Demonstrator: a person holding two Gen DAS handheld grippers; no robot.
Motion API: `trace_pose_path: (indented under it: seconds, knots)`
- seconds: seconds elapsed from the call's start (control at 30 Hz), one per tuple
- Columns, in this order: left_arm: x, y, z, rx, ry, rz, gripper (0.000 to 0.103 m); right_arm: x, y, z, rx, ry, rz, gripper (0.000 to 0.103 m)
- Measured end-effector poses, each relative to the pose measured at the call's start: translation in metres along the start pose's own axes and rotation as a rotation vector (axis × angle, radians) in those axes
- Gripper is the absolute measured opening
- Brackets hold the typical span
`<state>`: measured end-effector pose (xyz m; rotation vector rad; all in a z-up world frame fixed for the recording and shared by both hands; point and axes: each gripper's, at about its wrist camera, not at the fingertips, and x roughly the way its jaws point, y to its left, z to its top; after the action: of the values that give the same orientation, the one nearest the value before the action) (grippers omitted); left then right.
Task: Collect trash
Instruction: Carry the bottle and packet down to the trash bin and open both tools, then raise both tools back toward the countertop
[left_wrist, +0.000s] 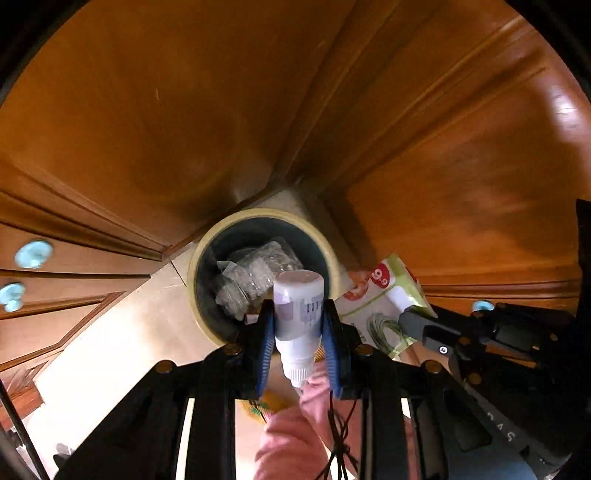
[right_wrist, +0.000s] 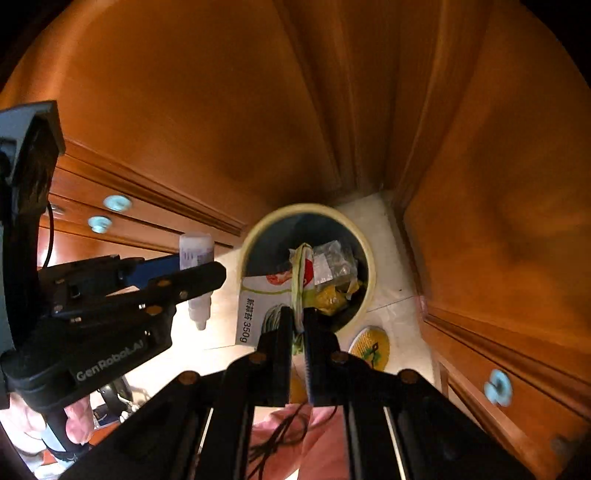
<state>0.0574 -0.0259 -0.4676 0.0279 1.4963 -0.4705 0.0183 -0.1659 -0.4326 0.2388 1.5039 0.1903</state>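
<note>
My left gripper (left_wrist: 298, 314) is shut on a small white plastic bottle (left_wrist: 298, 306), nozzle toward the camera, held above the near rim of a round trash bin (left_wrist: 207, 243) with a cream rim. Crumpled clear plastic (left_wrist: 258, 273) lies inside the bin. My right gripper (right_wrist: 298, 317) is shut on a white and green food wrapper (right_wrist: 258, 306) that hangs over the bin (right_wrist: 369, 258). Clear plastic (right_wrist: 332, 258) and yellow trash (right_wrist: 330, 299) lie in it. The wrapper (left_wrist: 380, 295) and right gripper (left_wrist: 417, 321) show at right in the left wrist view. The left gripper (right_wrist: 207, 273) with the bottle (right_wrist: 195, 251) shows at left in the right wrist view.
The bin stands on a pale tiled floor (left_wrist: 122, 332) in a corner of orange-brown wooden cabinets (left_wrist: 147, 110) with pale blue knobs (left_wrist: 33, 254). A yellow round object (right_wrist: 371, 349) lies on the floor beside the bin. A pink sleeve (left_wrist: 295, 435) is below the grippers.
</note>
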Motion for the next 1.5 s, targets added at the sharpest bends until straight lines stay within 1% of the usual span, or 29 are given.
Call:
trace_pose_path:
  seconds: [0.03, 0.1, 0.17, 0.2, 0.27, 0.33, 0.37, 0.4, 0.43, 0.53, 0.7, 0.77, 0.83, 0.93, 1.0, 1.07, 1.17, 1.23, 1.3, 1.4, 1.5]
  knots:
    - [0.007, 0.002, 0.003, -0.001, -0.003, 0.003, 0.023, 0.010, -0.002, 0.000, -0.003, 0.004, -0.003, 0.006]
    - [0.021, 0.007, 0.003, -0.003, -0.009, -0.015, 0.031, 0.030, -0.005, -0.002, -0.018, 0.004, -0.006, 0.008]
    - [0.027, 0.012, 0.003, 0.007, -0.016, -0.042, 0.063, 0.046, -0.005, -0.001, -0.037, 0.007, -0.020, 0.008]
    - [0.029, 0.015, 0.003, 0.009, -0.034, -0.040, 0.067, 0.053, -0.005, 0.001, -0.043, 0.015, -0.025, 0.009]
    - [0.034, 0.025, 0.004, 0.007, -0.045, -0.070, 0.087, 0.067, -0.009, 0.004, -0.045, 0.036, -0.019, 0.009]
    - [0.038, 0.034, 0.005, -0.018, -0.043, -0.097, 0.094, 0.079, -0.013, 0.006, -0.040, 0.057, -0.009, 0.019]
    - [0.040, 0.038, 0.005, -0.032, -0.043, -0.105, 0.095, 0.083, -0.013, 0.005, -0.039, 0.060, 0.001, 0.022]
    - [0.043, 0.042, 0.005, -0.045, -0.034, -0.097, 0.095, 0.083, -0.018, 0.002, -0.040, 0.059, 0.001, 0.027]
    - [0.046, 0.044, 0.005, -0.054, -0.023, -0.082, 0.095, 0.085, -0.019, 0.001, -0.038, 0.059, -0.007, 0.030]
    - [0.052, 0.050, 0.001, -0.080, 0.008, -0.053, 0.095, 0.089, -0.021, -0.003, -0.011, 0.077, 0.016, 0.030]
    - [0.047, 0.048, -0.004, -0.094, 0.038, -0.019, 0.095, 0.077, -0.019, -0.013, -0.001, 0.091, 0.007, 0.030]
    - [0.037, 0.043, -0.006, -0.092, 0.057, -0.019, 0.095, 0.065, -0.016, -0.018, 0.005, 0.096, 0.008, 0.030]
    - [0.019, 0.037, -0.008, -0.090, 0.053, -0.009, 0.095, 0.051, -0.014, -0.021, 0.015, 0.094, 0.008, 0.030]
    - [-0.020, 0.025, -0.012, -0.079, 0.009, -0.007, 0.095, 0.021, -0.012, -0.025, 0.044, 0.077, 0.011, 0.030]
    - [-0.052, 0.016, -0.014, -0.080, -0.030, -0.015, 0.095, -0.006, -0.009, -0.027, 0.060, 0.060, 0.006, 0.030]
    - [-0.090, 0.008, -0.016, -0.095, -0.082, -0.043, 0.095, -0.036, -0.002, -0.026, 0.077, 0.038, 0.006, 0.030]
    - [-0.148, -0.006, -0.017, -0.097, -0.163, -0.053, 0.095, -0.083, 0.009, -0.024, 0.077, -0.005, 0.012, 0.030]
    - [-0.188, -0.017, -0.015, -0.081, -0.206, -0.038, 0.095, -0.125, 0.020, -0.021, 0.058, -0.051, 0.001, 0.030]
    - [-0.220, -0.028, -0.012, -0.068, -0.237, -0.027, 0.095, -0.158, 0.031, -0.019, 0.051, -0.092, -0.004, 0.030]
    - [-0.277, -0.046, -0.004, -0.013, -0.310, -0.004, 0.095, -0.211, 0.045, -0.013, 0.041, -0.170, -0.017, 0.030]
    - [-0.323, -0.065, 0.006, 0.049, -0.362, 0.027, 0.095, -0.263, 0.056, -0.004, 0.041, -0.258, -0.032, 0.030]
